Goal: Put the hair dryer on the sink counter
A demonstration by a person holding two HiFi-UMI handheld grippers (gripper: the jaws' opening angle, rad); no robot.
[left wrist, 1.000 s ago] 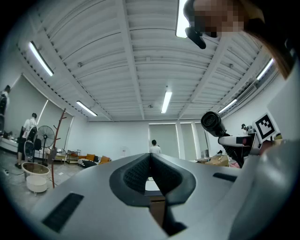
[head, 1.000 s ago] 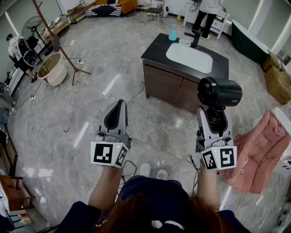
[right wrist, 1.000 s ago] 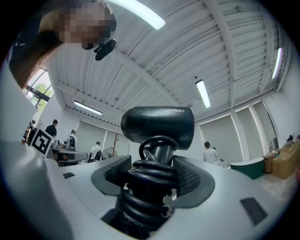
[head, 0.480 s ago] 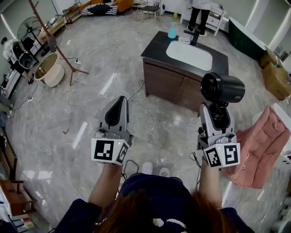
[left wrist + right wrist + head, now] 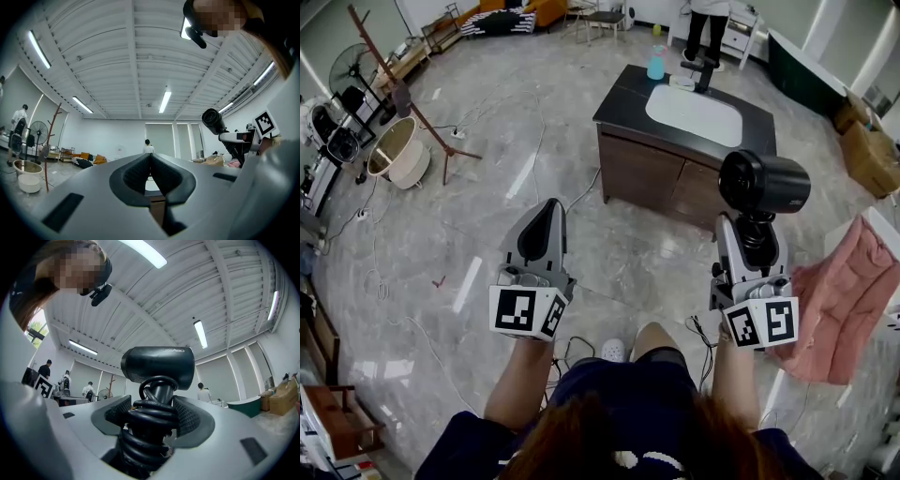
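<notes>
Gripping the black plastic hair dryer [image 5: 764,183] by its cord-wrapped handle, the right gripper [image 5: 748,234] holds it upright; the left gripper [image 5: 549,212] is closed, empty.

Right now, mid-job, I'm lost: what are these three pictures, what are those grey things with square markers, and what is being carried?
There is no robot here. A person holds a pair of tongs in each hand, and the marker cubes are part of them. The wide picture comes from a camera on the person's head, looking down. The other two come from cameras riding on each pair of tongs, looking along its jaws. The right tongs are shut on the cord-wrapped handle of a black hair dryer. The left tongs are shut and hold nothing. Ahead stands the sink counter, with a white basin, a black faucet and a blue bottle. The dryer is not yet on it.
</notes>
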